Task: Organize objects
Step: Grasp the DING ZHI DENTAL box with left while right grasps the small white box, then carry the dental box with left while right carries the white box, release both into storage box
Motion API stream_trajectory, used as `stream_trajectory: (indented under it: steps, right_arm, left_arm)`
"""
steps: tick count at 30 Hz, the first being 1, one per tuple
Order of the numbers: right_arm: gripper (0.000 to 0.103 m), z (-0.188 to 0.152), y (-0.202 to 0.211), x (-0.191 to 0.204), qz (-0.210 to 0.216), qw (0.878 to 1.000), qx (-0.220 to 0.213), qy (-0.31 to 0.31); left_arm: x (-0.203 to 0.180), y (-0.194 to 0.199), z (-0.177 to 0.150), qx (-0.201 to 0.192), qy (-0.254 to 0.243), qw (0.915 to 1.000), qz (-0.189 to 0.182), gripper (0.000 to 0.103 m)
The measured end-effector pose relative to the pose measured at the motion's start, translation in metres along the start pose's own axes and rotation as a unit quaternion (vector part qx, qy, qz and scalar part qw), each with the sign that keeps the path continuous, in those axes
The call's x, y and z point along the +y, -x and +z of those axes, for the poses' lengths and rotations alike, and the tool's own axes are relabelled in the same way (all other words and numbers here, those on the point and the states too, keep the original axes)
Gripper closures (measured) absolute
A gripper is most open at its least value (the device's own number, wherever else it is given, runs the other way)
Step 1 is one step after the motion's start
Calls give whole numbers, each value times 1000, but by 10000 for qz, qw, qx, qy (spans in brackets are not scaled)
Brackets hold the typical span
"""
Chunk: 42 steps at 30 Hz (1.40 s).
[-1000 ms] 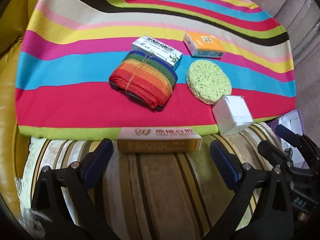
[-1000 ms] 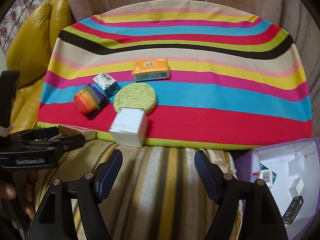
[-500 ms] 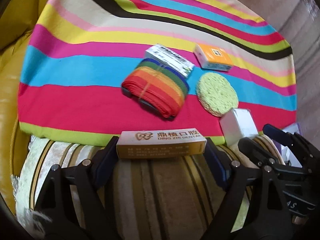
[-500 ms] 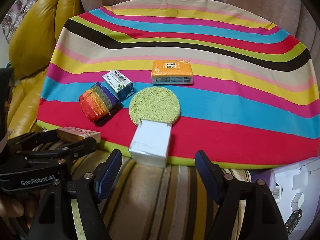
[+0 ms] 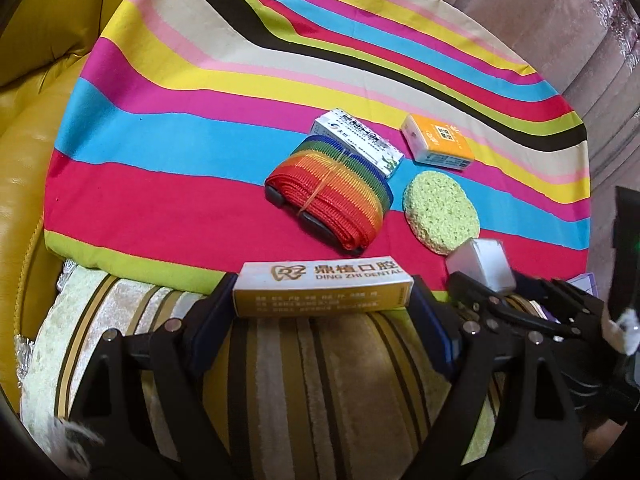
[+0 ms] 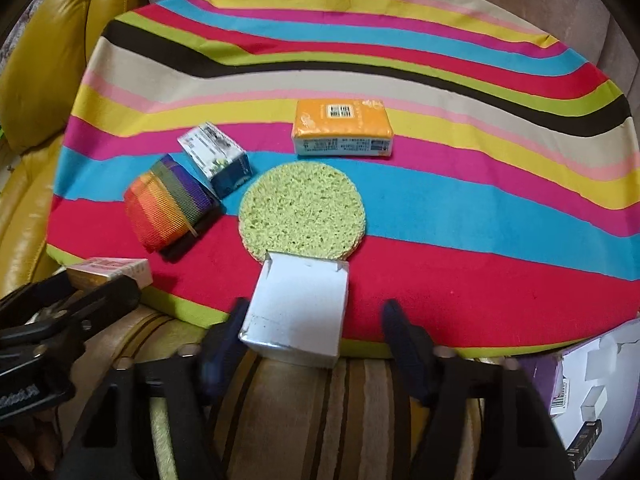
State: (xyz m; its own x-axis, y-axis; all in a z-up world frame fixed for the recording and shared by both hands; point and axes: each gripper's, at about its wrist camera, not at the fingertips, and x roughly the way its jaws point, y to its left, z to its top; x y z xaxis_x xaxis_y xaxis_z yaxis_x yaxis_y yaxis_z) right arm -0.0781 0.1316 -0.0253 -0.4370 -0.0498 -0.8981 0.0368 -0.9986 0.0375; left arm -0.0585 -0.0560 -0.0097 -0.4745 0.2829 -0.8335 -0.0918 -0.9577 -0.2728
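Left gripper (image 5: 322, 316) clamped on long yellow-and-white cardboard dental box (image 5: 322, 285); right gripper (image 6: 314, 344) closing around white cardboard cube box (image 6: 298, 312), right pad apart

Both tongs, left (image 5: 322, 320) and right (image 6: 314, 354), have black frames, silver screws and dark blue pads (image 5: 430, 332).

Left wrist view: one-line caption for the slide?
Left tool clamps a long yellow-and-white dental box at the striped cloth's near edge, rainbow webbing strap and round green sponge beyond.
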Motion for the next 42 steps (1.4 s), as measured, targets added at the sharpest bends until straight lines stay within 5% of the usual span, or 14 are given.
stream_trajectory:
  steps: [16, 42]
  right_arm:
    - [61, -8, 24, -20, -108, 9988, -374, -291]
    - [61, -59, 72, -124, -406, 9881, -571, -1368]
  left_arm:
    - [-30, 4, 3, -228, -357, 9988, 263, 18]
    - [-140, -3, -17, -145, -1370, 9903, -175, 18]
